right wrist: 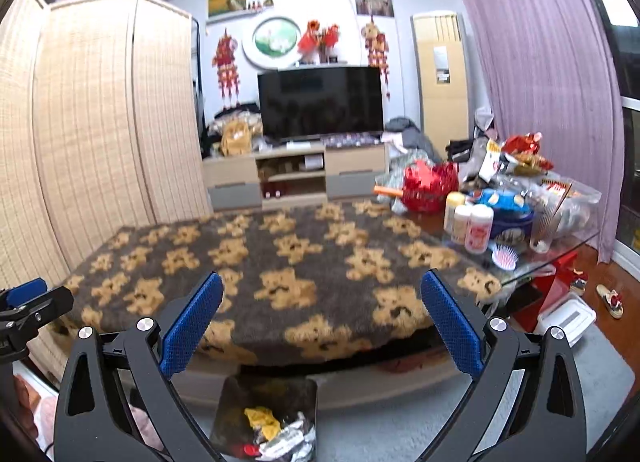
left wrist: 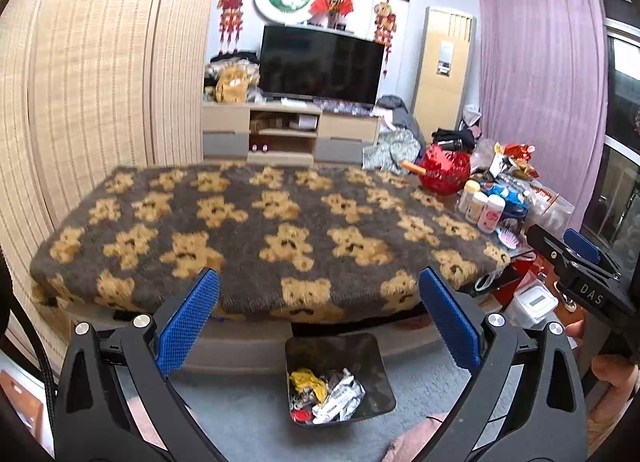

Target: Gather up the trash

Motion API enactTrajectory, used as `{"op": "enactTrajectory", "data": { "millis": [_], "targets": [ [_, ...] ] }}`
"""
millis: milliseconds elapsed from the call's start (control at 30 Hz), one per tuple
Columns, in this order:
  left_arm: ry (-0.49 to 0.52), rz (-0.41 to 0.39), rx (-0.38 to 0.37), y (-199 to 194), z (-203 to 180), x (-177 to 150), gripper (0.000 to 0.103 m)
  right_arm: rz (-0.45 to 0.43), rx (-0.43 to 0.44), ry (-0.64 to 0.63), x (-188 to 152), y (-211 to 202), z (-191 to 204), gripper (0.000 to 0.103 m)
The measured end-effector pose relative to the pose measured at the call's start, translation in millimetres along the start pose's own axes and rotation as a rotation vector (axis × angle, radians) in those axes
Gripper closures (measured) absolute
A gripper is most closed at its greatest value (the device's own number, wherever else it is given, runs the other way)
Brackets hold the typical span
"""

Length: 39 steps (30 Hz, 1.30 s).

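Crumpled wrappers (left wrist: pixel 332 396) already fill the black bin (left wrist: pixel 376 346); the bear-print blanket (left wrist: pixel 256 221) looks cleared. Both grippers, left (left wrist: pixel 318 320) and right (right wrist: pixel 322 324), gape wide, empty.

bamboo screen (right wrist: pixel 100 109) left | TV (right wrist: pixel 320 101) on far wall | purple curtain (right wrist: pixel 540 81) right

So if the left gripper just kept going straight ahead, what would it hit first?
Probably the teddy-bear blanket, near its front edge; depth is hard to judge. The left gripper is open and empty.
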<state>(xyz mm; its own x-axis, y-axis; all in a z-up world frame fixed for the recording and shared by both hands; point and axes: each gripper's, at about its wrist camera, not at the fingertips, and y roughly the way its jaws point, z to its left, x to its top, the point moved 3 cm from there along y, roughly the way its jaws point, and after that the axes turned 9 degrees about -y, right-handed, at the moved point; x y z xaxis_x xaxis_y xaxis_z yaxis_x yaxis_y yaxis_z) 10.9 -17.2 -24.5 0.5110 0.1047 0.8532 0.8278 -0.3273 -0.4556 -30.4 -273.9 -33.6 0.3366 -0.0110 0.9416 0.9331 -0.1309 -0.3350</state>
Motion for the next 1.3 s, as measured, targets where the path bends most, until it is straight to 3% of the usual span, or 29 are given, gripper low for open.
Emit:
{"op": "enactTrajectory", "data": {
  "millis": [267, 433, 1300],
  "targets": [
    [0.049, -0.143, 0.018, -36, -17, 21, 0.008, -0.089, -0.027, 0.023, 15, -26, -7, 0.003],
    [0.067, -0.191, 0.024, -46, -24, 27, 0.008, -0.111, -0.033, 0.027, 20, -33, -9, 0.003],
    [0.068, -0.179, 0.014, -39, -24, 19, 0.008, -0.095, -0.045, 0.007, 15, -31, -1, 0.003]
  ]
}}
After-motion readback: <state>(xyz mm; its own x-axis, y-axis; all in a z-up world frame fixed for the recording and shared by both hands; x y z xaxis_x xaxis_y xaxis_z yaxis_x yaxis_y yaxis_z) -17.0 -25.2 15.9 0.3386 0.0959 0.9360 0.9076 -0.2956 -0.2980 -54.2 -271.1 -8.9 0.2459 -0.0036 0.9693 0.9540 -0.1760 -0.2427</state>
